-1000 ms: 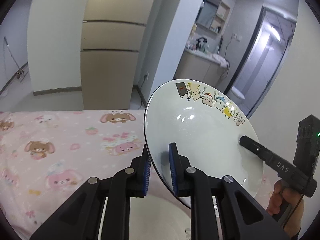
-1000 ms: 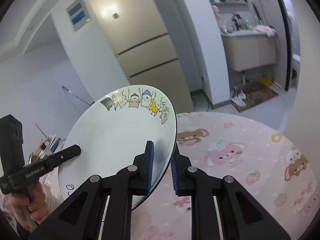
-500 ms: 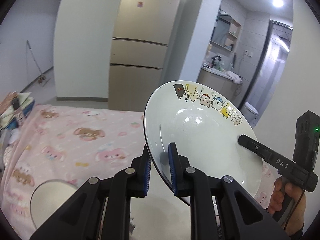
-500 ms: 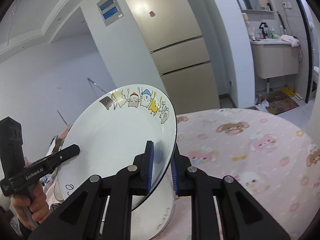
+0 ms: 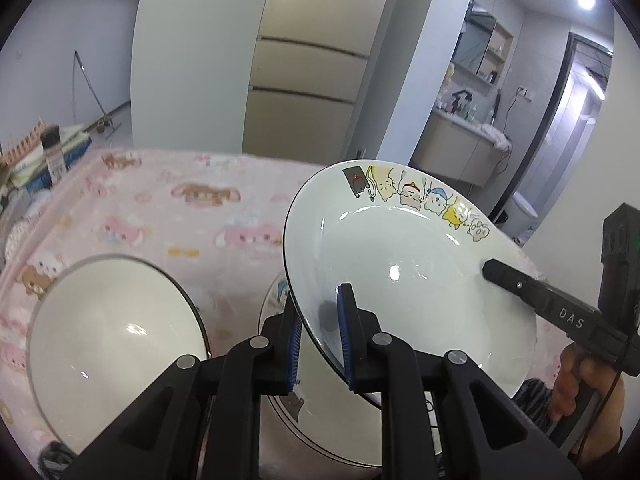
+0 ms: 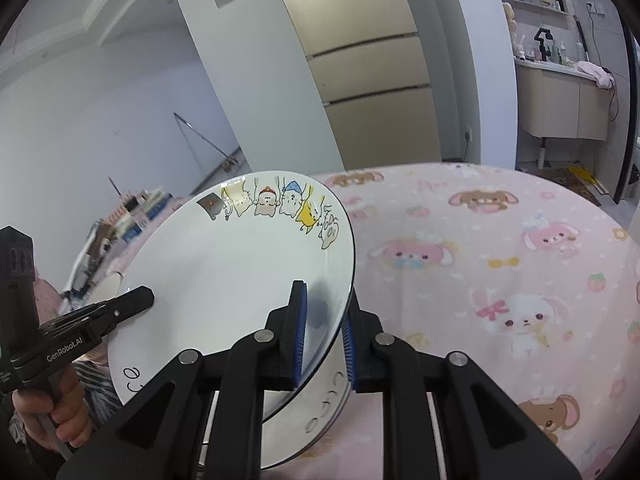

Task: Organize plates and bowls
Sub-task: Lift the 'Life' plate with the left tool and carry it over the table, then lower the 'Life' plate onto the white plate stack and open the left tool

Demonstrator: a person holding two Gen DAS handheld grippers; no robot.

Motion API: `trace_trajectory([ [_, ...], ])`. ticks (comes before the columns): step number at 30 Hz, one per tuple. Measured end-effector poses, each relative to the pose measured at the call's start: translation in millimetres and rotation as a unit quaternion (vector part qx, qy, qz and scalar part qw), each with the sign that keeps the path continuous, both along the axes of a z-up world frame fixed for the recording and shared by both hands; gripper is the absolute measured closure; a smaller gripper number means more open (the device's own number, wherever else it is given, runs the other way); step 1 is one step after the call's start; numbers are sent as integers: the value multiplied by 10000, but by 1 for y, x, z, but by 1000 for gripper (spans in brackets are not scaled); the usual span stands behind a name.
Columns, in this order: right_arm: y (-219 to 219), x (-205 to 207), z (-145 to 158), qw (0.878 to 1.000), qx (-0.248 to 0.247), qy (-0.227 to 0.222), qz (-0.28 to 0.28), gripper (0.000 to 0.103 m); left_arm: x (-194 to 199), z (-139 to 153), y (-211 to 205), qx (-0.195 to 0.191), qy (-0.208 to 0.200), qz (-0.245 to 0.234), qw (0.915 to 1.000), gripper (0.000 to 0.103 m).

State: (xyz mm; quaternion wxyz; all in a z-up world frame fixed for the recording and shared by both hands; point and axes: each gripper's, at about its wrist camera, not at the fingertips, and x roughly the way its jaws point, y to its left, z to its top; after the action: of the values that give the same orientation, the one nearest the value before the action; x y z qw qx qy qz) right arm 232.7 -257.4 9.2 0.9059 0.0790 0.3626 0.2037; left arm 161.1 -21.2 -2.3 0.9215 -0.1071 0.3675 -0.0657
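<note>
A white plate (image 5: 400, 264) with cartoon animals along its far rim hangs tilted above the table, held from both sides. My left gripper (image 5: 318, 320) is shut on its near left rim. My right gripper (image 5: 492, 270) is shut on the opposite rim, with a hand (image 5: 576, 384) behind it. In the right wrist view the same plate (image 6: 240, 272) sits in my right gripper (image 6: 324, 308), and my left gripper (image 6: 144, 296) clamps its left edge. A second decorated plate (image 5: 320, 432) (image 6: 320, 412) lies on the table right under it. A white bowl (image 5: 112, 340) stands to the left.
The table wears a pink cartoon cloth (image 5: 200, 208) (image 6: 480, 260). A dark-capped bottle (image 5: 54, 152) and clutter stand off its far left edge. A beige fridge (image 5: 304, 80) and a bathroom vanity (image 6: 560, 108) are behind.
Both grippers have carried the plate lower and across the table. The white bowl and the second plate beneath have come into view. Both grips are unchanged.
</note>
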Motion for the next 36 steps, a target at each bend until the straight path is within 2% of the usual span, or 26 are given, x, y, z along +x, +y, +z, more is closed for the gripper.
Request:
trace_trajectory([
  [17,8,-4,-17,9987,-456,215,110,86,0,-17,-4,511,146,109,9985,83],
  [29,6,-6,-21,9974,-659,258,112,88,-1,-23,-21,1231,249,136,9920,84],
  [31,8,-5,-23,9972,-678,276,155,88,-1,-25,-29,1480,262,96,9886,84],
  [36,9,-4,-25,9967,-720,335,190,89,1,-28,-30,1505,330,41,9881,84],
])
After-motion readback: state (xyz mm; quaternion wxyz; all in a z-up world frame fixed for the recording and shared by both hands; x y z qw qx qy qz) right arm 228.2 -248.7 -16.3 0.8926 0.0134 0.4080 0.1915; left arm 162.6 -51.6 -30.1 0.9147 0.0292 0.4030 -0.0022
